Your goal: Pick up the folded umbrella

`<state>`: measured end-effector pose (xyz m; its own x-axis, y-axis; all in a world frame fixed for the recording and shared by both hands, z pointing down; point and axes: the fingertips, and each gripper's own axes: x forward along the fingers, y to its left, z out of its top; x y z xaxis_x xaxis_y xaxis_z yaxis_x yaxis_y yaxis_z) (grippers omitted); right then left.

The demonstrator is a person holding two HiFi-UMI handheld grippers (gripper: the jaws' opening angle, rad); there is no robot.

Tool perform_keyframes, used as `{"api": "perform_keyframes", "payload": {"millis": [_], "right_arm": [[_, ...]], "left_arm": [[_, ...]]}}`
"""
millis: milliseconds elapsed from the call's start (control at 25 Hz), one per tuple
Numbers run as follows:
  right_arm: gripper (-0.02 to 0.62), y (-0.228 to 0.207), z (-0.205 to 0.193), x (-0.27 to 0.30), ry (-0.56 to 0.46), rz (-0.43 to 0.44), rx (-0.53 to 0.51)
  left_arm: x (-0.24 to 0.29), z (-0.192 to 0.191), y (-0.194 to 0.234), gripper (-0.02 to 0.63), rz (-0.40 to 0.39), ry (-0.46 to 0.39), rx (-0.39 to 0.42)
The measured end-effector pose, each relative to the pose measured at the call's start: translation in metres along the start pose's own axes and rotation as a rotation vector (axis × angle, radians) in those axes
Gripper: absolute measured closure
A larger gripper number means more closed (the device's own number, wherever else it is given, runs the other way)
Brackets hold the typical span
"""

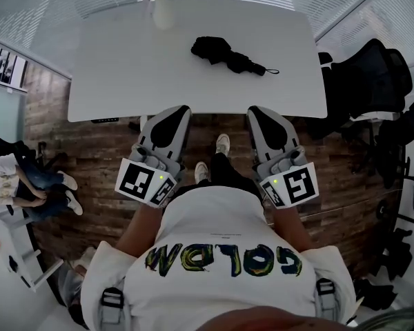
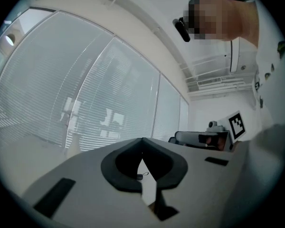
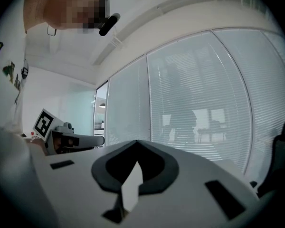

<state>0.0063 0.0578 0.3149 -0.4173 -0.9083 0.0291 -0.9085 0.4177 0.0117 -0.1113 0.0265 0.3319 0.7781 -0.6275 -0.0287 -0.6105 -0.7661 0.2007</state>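
Note:
The folded black umbrella (image 1: 228, 55) lies on the far half of the white table (image 1: 124, 67), with its wrist strap pointing right. Both grippers are held level over the wooden floor, just short of the table's near edge and well apart from the umbrella. My left gripper (image 1: 181, 109) has its jaws meeting at the tips with nothing between them, as its own view shows (image 2: 142, 139). My right gripper (image 1: 254, 110) is shut and empty too (image 3: 136, 141). Each gripper appears in the other's view, the right one (image 2: 213, 137) and the left one (image 3: 69, 137).
A white cup (image 1: 162, 9) stands at the table's far edge. A black office chair (image 1: 372, 81) crowds the table's right end. A seated person (image 1: 21, 181) is on the left. Windows with blinds run behind the table.

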Motion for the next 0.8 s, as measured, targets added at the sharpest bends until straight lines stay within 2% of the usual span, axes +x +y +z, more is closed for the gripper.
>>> {"api": "perform_keyframes", "payload": {"millis": [320,640,800], "right_arm": [[0.586,-0.052,0.007,0.037,-0.025,0.004,-0.010],[0.586,-0.125,0.011,0.070,-0.039,0.009,-0.002],[0.586,-0.164,0.012,0.082,-0.044,0.012,-0.001]], "left_arm": [[0.060,0.010,0.022,0.595,0.010,-0.020,0.018],[0.134,0.017,0.036,0.595,0.019,-0.037,0.026],[0.170,0.019,0.038,0.595,0.040,-0.044,0.058]]}}
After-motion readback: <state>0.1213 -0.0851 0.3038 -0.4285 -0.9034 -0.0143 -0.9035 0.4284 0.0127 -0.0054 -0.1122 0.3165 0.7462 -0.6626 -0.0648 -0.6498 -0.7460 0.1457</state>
